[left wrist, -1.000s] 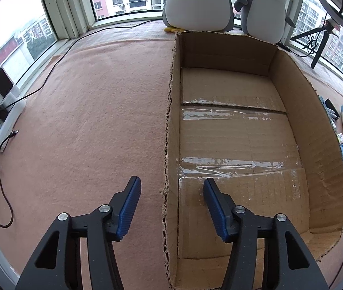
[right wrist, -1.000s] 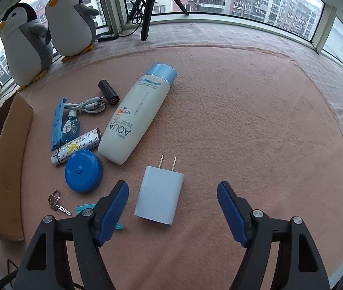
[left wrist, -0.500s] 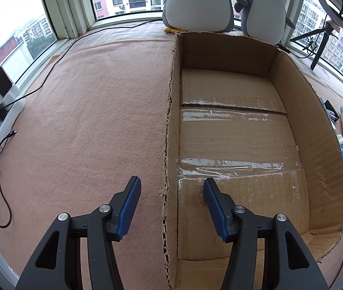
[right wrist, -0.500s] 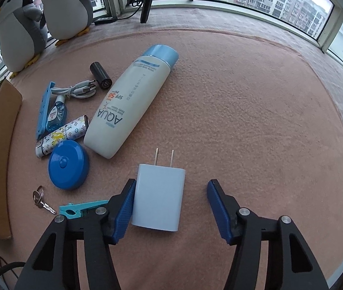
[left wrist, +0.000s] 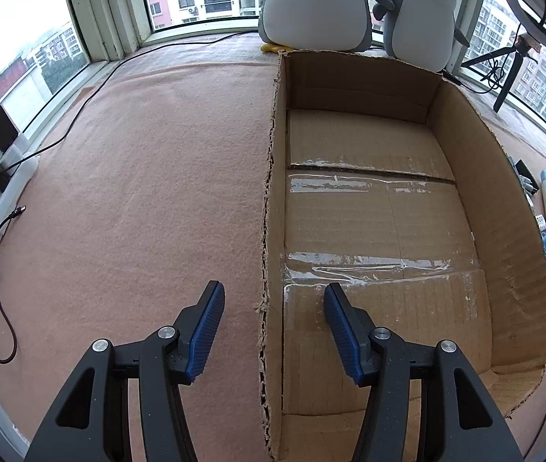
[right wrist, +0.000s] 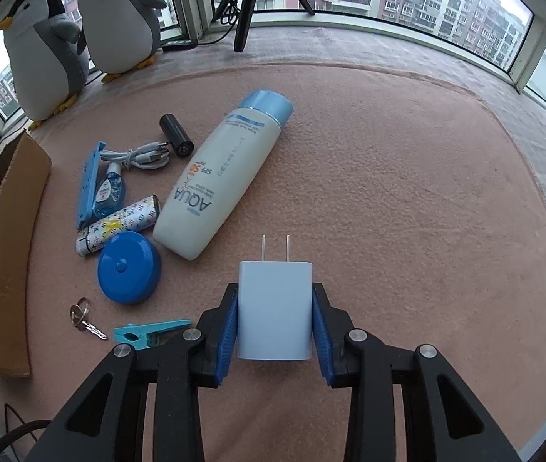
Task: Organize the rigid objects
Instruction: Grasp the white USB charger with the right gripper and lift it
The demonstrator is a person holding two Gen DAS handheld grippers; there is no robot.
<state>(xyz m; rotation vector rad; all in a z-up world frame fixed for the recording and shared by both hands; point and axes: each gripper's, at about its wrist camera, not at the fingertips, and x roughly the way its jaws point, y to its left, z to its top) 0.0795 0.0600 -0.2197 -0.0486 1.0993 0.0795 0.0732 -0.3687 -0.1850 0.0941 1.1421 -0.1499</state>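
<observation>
The carpet is salmon pink. The charger is pale blue-white with silver prongs. The right gripper is black with blue ribbed pads; the left gripper has the same colours. At 11 o'clock from the charger, the bottle is cream white with a light blue cap and blue and orange print. The disc is deep blue. The peg is turquoise. The tube is white with dark letters and a yellow mark. The cylinder is black. The cable is grey-white. The box is brown cardboard with shiny clear tape. The penguins are grey and white with orange beaks.
</observation>
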